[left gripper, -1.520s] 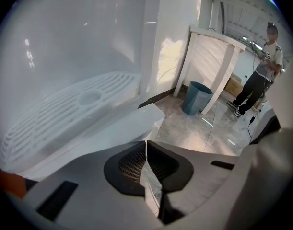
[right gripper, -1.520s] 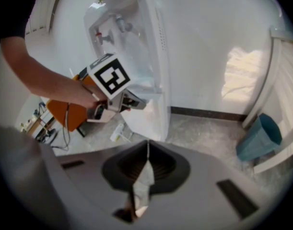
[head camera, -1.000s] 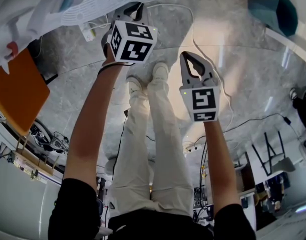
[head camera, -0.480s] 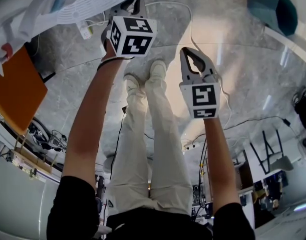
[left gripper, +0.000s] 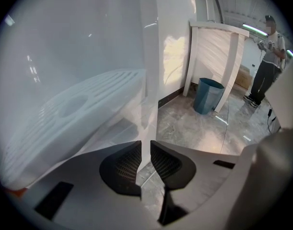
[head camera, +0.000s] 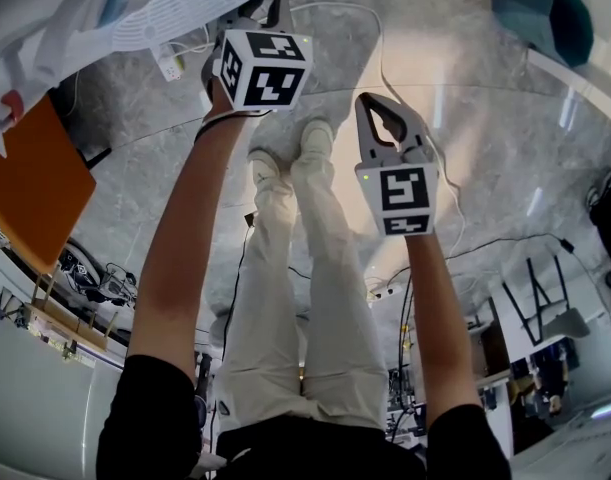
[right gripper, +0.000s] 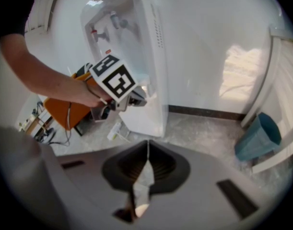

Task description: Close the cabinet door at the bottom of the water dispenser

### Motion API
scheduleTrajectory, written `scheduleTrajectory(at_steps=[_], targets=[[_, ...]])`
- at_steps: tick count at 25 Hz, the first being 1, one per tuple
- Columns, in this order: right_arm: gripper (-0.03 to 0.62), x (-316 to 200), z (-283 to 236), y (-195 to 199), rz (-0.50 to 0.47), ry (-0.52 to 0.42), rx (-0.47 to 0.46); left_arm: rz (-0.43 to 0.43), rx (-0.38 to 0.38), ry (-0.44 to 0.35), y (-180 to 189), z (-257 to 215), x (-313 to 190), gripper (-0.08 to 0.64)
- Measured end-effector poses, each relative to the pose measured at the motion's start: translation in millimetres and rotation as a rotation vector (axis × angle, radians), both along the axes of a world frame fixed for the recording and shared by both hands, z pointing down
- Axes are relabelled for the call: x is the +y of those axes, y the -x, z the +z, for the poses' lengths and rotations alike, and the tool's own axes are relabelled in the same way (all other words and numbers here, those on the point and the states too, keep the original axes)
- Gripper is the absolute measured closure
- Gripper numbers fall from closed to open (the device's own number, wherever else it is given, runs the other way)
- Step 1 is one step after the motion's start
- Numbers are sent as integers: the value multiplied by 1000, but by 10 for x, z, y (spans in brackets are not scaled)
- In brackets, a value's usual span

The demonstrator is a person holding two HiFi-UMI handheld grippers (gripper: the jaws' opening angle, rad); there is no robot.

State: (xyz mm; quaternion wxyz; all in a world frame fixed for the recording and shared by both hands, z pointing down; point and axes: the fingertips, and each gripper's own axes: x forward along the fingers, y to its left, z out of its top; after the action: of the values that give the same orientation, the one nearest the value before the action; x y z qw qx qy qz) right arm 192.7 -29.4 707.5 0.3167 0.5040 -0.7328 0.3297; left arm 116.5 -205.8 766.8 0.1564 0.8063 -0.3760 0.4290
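Here, left claw (left gripper: 145,147) barely parted at the water dispenser (right gripper: 141,47); right claw (right gripper: 147,150) nearby shut, empty.
Left jaws have just been opening around a thin white edge, seemingly the cabinet door (left gripper: 145,119); unlatched, it could swing open.

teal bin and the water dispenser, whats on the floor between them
In the head view, the stretch between the water dispenser and the teal bin is mostly bare marble floor, crossed by a thin white cable.
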Motion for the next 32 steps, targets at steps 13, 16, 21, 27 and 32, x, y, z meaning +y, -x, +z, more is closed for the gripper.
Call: scheduleTrajectory(at_steps=[13,16,21,27,32], targets=[[557,-52,-222,117,-1,-33,2,81,-12,33,81,-203,374,542],[557,-25,-321,155,-3,-35,6,77,21,92,158,-301,571,548],[557,23,-593,308,-2,-35,-37,100,33,159,356,-534,919,548],[558,57,-974,486,-5,-26,-67,151,110,184,454,-1097,1261,549],[558,-7,-1315,620,1,-50,-68,188,166,135,560,-1638,1326,549]])
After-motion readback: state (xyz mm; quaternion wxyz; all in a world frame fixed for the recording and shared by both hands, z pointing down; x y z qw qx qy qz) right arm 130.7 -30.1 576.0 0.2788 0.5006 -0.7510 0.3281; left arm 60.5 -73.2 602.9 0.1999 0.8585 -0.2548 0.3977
